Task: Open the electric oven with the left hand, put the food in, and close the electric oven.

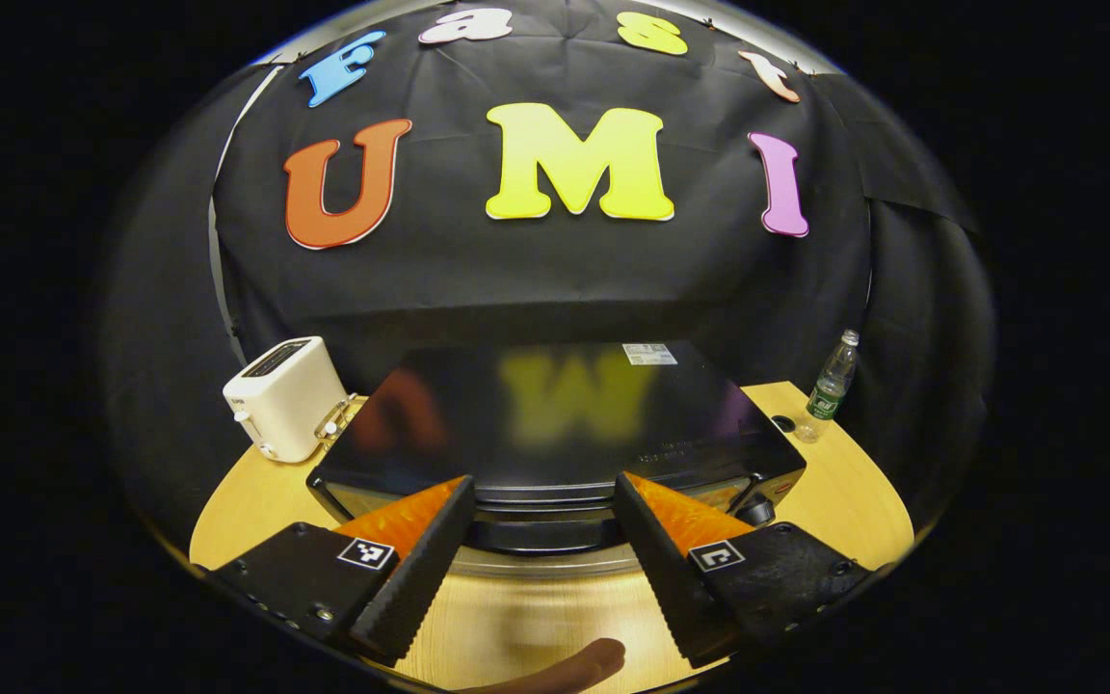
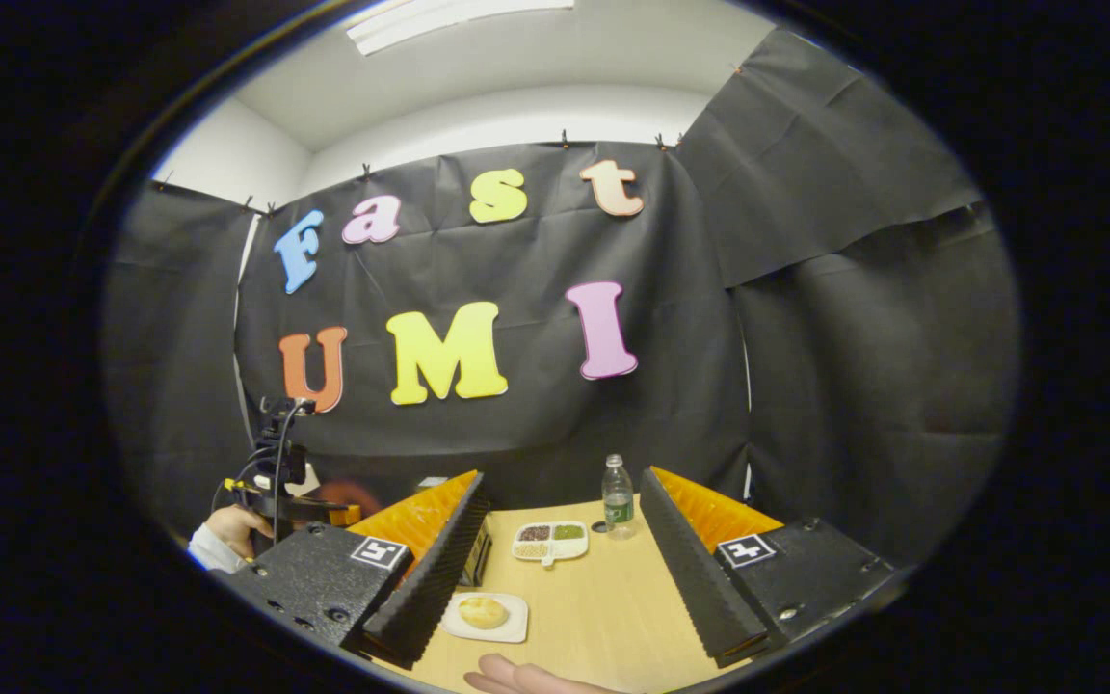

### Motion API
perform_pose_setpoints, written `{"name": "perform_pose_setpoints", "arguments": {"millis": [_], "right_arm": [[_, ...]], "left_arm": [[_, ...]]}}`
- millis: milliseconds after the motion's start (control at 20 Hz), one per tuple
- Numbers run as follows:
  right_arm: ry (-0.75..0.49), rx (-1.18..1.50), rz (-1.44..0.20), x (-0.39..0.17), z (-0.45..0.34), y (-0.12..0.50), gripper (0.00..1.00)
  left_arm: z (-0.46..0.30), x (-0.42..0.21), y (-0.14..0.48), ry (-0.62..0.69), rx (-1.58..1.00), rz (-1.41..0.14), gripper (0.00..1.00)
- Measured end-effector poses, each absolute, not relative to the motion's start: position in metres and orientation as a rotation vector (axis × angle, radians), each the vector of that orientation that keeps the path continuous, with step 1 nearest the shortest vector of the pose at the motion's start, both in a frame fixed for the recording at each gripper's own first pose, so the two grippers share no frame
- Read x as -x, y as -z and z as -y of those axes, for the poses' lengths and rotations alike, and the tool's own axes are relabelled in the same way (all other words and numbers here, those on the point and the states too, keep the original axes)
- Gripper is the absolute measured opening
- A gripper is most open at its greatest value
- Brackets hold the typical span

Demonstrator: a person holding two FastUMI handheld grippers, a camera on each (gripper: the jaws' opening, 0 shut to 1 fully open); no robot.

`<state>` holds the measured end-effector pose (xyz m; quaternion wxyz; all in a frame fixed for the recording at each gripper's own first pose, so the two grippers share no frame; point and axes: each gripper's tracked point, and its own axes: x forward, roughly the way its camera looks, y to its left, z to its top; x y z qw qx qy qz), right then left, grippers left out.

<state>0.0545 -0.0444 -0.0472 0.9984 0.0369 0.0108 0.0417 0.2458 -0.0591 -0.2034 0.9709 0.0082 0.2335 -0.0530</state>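
Fingers (image 1: pixel 463 501) spread empty above oven (image 1: pixel 555 424); right fingers (image 2: pixel 473 516) spread empty, facing bread (image 2: pixel 483 611).

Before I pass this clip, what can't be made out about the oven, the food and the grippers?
- Oven door, left gripper view: seen from above; the left gripper fingers cover the front, so open or closed is unclear.
- Oven, right gripper view: mostly hidden behind the right gripper finger.
- Food on the white plate: too small to identify.
- Divided tray: contents too small.
- Other gripper, right gripper view: jaws unreadable.
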Motion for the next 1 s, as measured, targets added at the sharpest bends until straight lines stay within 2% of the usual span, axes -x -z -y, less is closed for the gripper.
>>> {"name": "perform_pose_setpoints", "arguments": {"millis": [50, 150, 200, 250, 850, 1000], "right_arm": [[-0.077, -0.070, -0.018, -0.054, 0.046, 0.047, 0.97], [-0.064, -0.060, -0.005, -0.050, 0.047, 0.041, 0.97], [-0.060, -0.053, 0.002, -0.047, 0.045, 0.038, 0.97], [-0.057, -0.045, 0.010, -0.044, 0.043, 0.036, 0.97], [-0.075, 0.004, 0.074, -0.003, 0.022, 0.011, 0.97], [-0.085, -0.001, 0.070, 0.004, 0.018, 0.014, 1.00]], "left_arm": [[0.058, -0.244, 0.209, 0.106, -0.017, -0.497, 0.94], [0.057, -0.243, 0.209, 0.102, -0.031, -0.489, 0.99], [0.057, -0.241, 0.210, 0.100, -0.026, -0.498, 0.88], [0.058, -0.240, 0.209, 0.100, -0.019, -0.499, 0.99], [0.056, -0.171, 0.226, 0.086, -0.016, -0.457, 0.98], [0.056, -0.152, 0.236, 0.086, -0.017, -0.449, 0.98]]}}
